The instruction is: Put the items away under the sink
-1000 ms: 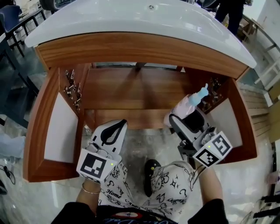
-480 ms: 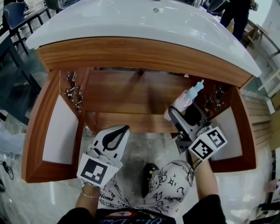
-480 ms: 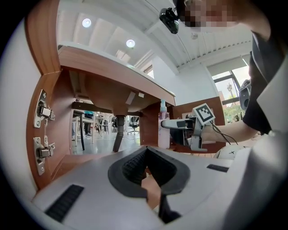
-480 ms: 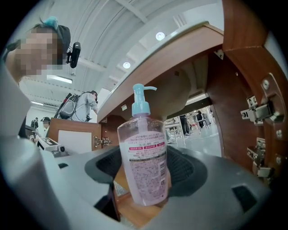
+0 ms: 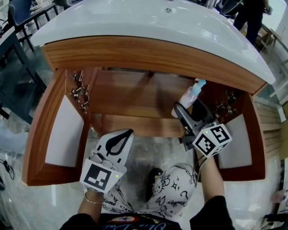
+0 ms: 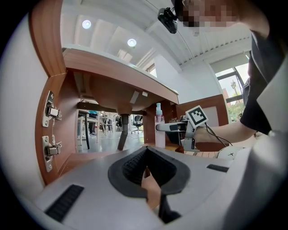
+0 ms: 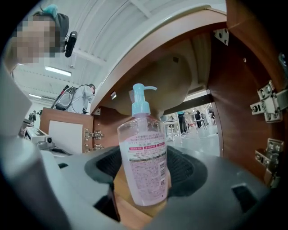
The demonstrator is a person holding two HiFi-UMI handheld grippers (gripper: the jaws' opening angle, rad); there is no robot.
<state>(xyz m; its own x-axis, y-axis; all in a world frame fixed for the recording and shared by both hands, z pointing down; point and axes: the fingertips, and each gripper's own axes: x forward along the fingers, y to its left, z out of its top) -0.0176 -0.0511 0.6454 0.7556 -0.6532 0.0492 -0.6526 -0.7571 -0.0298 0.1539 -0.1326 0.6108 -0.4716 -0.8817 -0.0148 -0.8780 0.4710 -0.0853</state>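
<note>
Right gripper view: pink pump bottle

Blk shoe on marbled floor, bystander top rt.

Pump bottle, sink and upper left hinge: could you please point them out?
pump bottle (image 7: 145,157), right gripper view, on its label.
sink (image 5: 135,22), head view, on its white top.
upper left hinge (image 6: 51,112), left gripper view, on its body.

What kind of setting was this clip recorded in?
Probably a lab or office hall, not a home bathroom: white basin over an open wooden cabinet, office chairs beyond it.
</note>
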